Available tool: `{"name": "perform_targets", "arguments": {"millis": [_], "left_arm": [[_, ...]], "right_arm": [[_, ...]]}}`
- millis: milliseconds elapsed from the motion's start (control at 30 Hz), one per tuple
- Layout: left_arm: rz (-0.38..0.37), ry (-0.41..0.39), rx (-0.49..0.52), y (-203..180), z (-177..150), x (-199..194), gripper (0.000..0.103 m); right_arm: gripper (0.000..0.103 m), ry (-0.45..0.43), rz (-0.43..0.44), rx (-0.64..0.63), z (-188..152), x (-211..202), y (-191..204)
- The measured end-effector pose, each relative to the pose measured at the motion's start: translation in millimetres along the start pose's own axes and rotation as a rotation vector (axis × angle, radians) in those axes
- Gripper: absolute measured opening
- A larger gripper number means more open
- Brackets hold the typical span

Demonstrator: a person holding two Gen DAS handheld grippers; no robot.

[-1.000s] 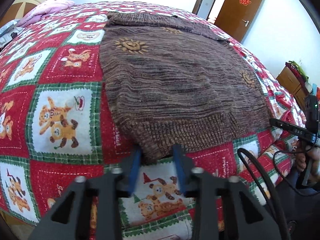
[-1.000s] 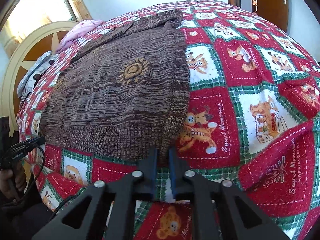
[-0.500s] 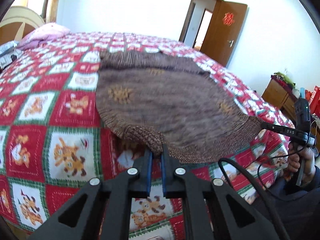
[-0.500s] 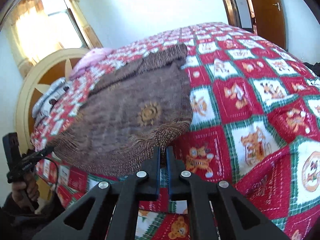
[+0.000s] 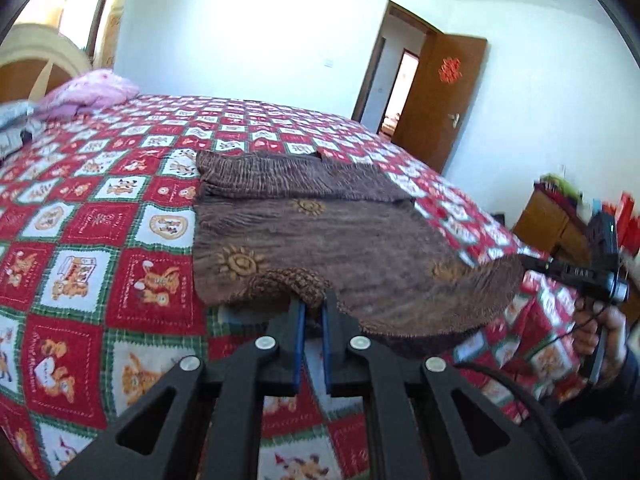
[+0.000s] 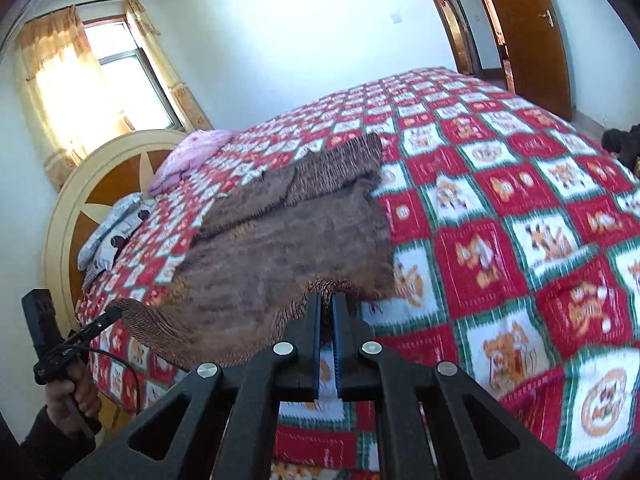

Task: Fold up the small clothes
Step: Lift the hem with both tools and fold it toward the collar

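I'm getting bright daylight in both feeds. It comes from the curtained window (image 6: 116, 80) behind the headboard (image 6: 80, 216), which is blown out to glare in the right wrist view. The white walls wash out too. Motion blur smears the sweater (image 5: 340, 240) and the quilt (image 6: 520, 240) toward the bed's near edge. Fisheye bending curves the door (image 5: 440, 96), and dark vignetting fills all 4 corners.

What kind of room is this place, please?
Most likely a home bedroom: a bed with a red teddy-bear quilt, a pink pillow by the round headboard, and a wooden door.
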State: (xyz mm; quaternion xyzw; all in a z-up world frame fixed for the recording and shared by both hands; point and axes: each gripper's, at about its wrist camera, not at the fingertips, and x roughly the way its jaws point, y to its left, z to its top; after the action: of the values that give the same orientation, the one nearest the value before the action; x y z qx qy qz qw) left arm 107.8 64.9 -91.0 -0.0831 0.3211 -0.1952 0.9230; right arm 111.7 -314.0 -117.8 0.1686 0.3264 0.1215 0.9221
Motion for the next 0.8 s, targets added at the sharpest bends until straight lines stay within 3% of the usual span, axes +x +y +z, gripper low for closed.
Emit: {"name": "perform_targets", "arguments": {"millis": [533, 800], "left_arm": [[-0.035, -0.122, -0.053, 11.5, 61.4, 11.1, 0.008], [-0.037, -0.134, -0.12, 27.3, 85.8, 30.2, 0.008]], "right_arm": [[0.004, -0.076, 0.027, -0.022, 82.7, 25.9, 7.8], [0.004, -0.105, 0.034, -0.023, 126.6, 45.8, 8.5]]}}
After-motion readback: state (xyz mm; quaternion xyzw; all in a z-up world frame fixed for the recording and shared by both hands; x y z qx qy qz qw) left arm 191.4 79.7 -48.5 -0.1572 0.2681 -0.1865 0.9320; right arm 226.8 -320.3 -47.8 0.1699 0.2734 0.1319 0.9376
